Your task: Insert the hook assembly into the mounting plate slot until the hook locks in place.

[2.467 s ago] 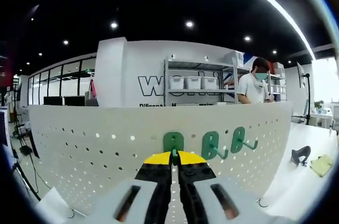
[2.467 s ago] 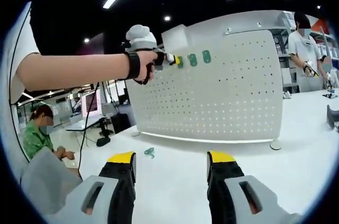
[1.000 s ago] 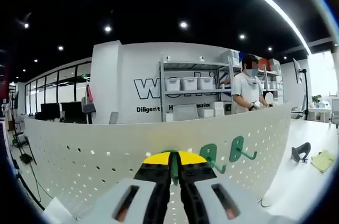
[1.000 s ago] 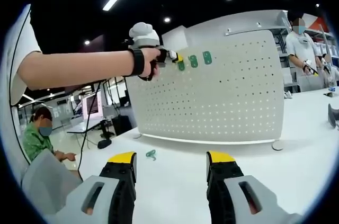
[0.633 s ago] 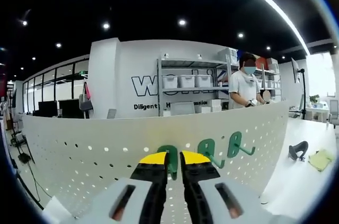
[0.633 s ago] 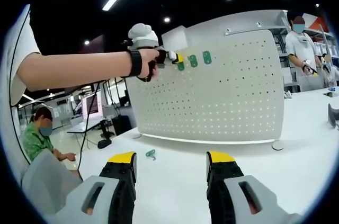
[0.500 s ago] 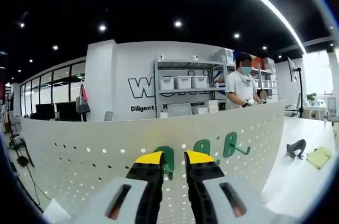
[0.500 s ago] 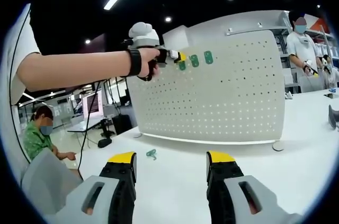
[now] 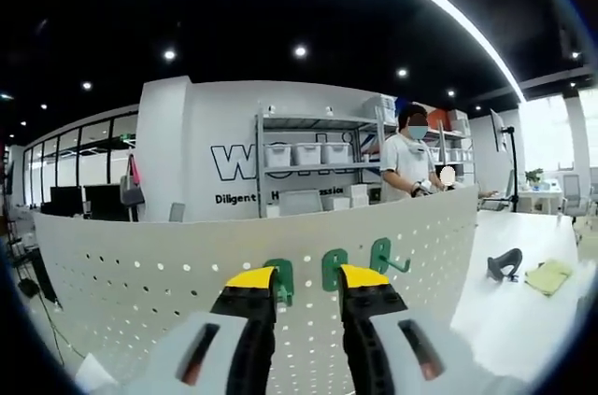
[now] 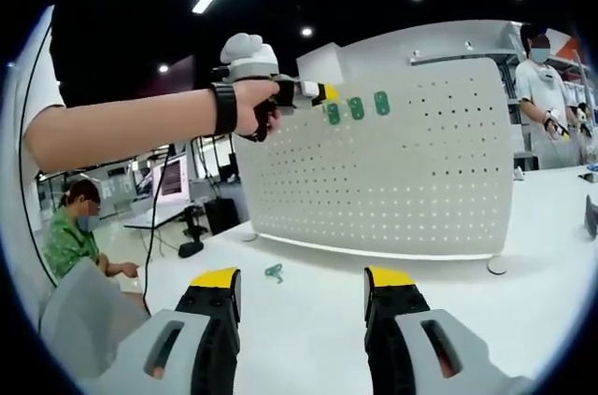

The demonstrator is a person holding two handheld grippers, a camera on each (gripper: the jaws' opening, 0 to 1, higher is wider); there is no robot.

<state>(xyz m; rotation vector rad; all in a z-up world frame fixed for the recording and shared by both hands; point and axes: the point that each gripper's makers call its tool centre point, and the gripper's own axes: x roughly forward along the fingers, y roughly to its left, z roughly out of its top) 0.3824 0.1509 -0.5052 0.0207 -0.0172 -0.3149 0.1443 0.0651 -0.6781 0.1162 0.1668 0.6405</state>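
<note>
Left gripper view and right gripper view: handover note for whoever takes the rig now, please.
Left gripper: jaws open, empty, at the top edge of the white perforated mounting plate.
Right gripper: jaws open, empty, low over the white table.
Done: three green hook assemblies sit side by side in the plate's top rows; whether the leftmost is locked cannot be told.
Left: one small green hook lies on the table in front of the plate, probably next.
</note>
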